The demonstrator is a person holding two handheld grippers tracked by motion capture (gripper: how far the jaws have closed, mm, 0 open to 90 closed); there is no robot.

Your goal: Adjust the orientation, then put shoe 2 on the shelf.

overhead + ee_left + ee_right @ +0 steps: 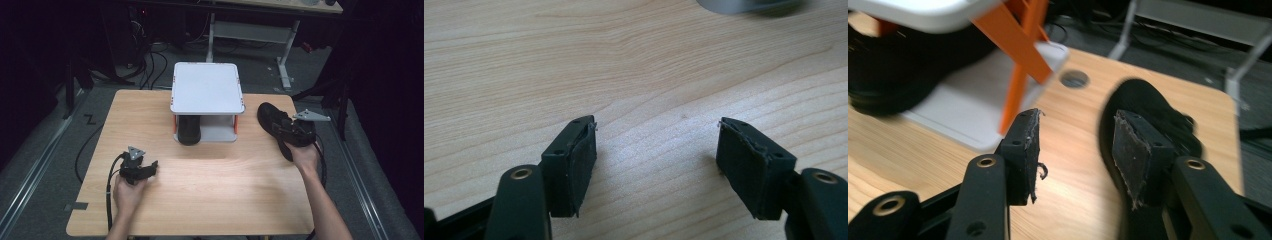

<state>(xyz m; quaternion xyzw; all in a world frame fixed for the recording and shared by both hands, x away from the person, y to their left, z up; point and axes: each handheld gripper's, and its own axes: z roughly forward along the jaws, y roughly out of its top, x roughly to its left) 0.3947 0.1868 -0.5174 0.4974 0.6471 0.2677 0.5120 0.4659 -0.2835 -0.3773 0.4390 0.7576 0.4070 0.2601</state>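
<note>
A white two-level rack [207, 89] with orange posts is standing at the far edge of the wooden table [210, 195], and one black shoe [189, 130] is sitting on its lower shelf. The second shoe [274, 121] is lying near the far right corner, its long axis running diagonally, one end pointing to the far edge. The right gripper [1075, 137] is reaching beside it with jaws wide apart, holding nothing; the right gripper view is showing one jaw in front of the shoe. The left gripper [656, 145] is resting near the left edge, jaws apart over bare wood.

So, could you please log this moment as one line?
left gripper: open, resting on table | right gripper: open beside loose shoe | second shoe: on rack lower shelf
</note>
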